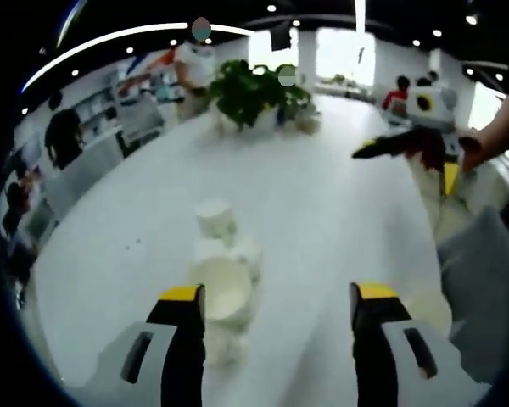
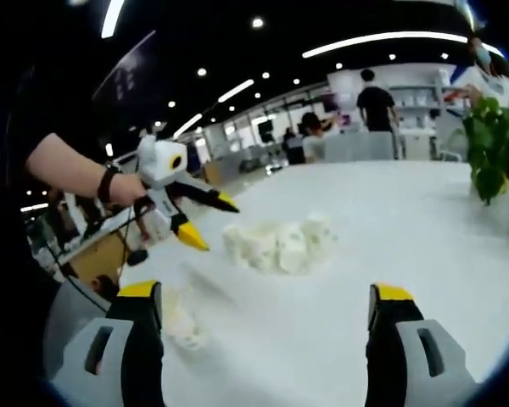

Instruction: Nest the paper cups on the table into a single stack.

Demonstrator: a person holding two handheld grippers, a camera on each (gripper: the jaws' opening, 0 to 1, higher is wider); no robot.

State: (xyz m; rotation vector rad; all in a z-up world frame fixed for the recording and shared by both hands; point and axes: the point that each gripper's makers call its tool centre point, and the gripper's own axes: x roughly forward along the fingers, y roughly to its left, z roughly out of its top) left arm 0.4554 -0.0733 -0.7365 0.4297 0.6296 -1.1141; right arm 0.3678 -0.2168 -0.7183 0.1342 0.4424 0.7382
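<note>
Both the left hand-held gripper [image 1: 280, 297] and the right hand-held gripper [image 2: 267, 297] gape wide, empty; the paper cups [image 1: 225, 271] on the desk [image 1: 322, 203] look light, crushable, best pinched gently at the rim.

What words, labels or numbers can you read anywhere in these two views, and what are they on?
None can be read.
White paper cups: plain, no print visible.
White table: bare of markings.
Yellow-tipped black grippers, left and right: no lettering visible.
Background shelves: too small and blurred to read.
</note>
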